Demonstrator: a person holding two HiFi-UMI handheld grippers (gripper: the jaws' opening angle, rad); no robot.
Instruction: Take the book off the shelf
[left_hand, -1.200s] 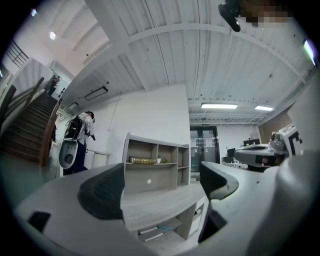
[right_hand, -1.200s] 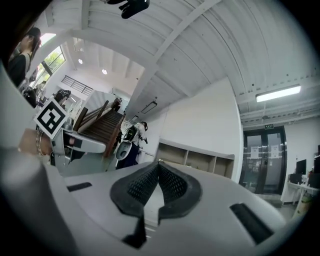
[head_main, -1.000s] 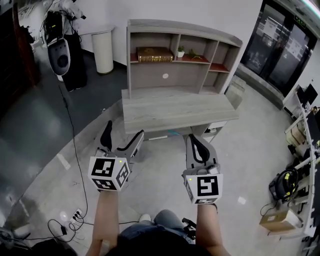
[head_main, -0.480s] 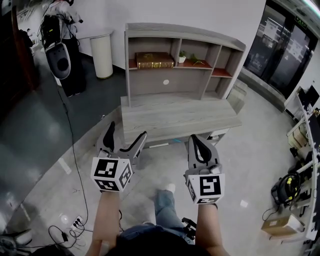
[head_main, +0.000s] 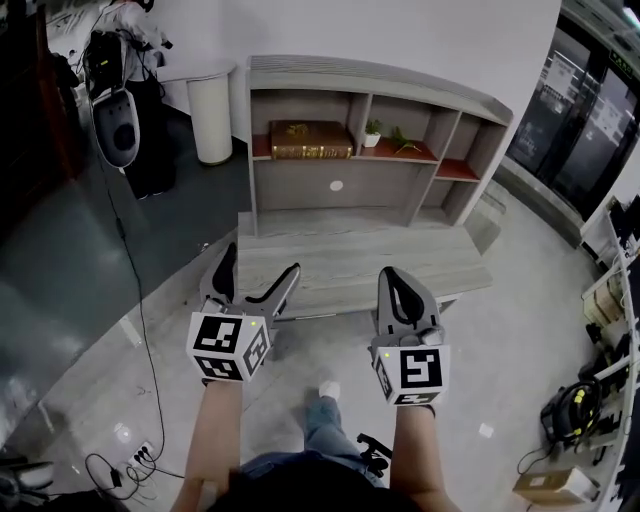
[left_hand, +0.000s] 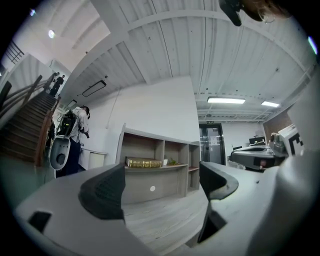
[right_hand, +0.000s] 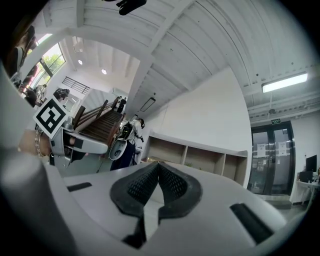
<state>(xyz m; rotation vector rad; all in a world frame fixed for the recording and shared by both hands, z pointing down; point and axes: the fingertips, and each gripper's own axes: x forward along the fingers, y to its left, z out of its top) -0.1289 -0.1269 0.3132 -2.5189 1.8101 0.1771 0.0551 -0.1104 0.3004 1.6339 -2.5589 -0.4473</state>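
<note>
A brown book with gold trim (head_main: 311, 139) lies flat in the left compartment of the grey wooden shelf unit (head_main: 375, 80), also seen as the book (left_hand: 143, 162) in the left gripper view. My left gripper (head_main: 255, 276) is open and empty, held in front of the desk's near edge, well short of the shelf. My right gripper (head_main: 396, 285) is shut with nothing between its pads, level with the left one. Both point toward the desk.
The grey desk top (head_main: 360, 255) lies under the shelf unit. A small potted plant (head_main: 373, 131) stands right of the book. A white cylinder stand (head_main: 210, 115) and a dark machine (head_main: 115, 120) stand at left. Cables (head_main: 120, 470) run over the floor.
I have stepped closer to the desk; the shelf and book appear larger and nearer. Both grippers keep their poses and states.
</note>
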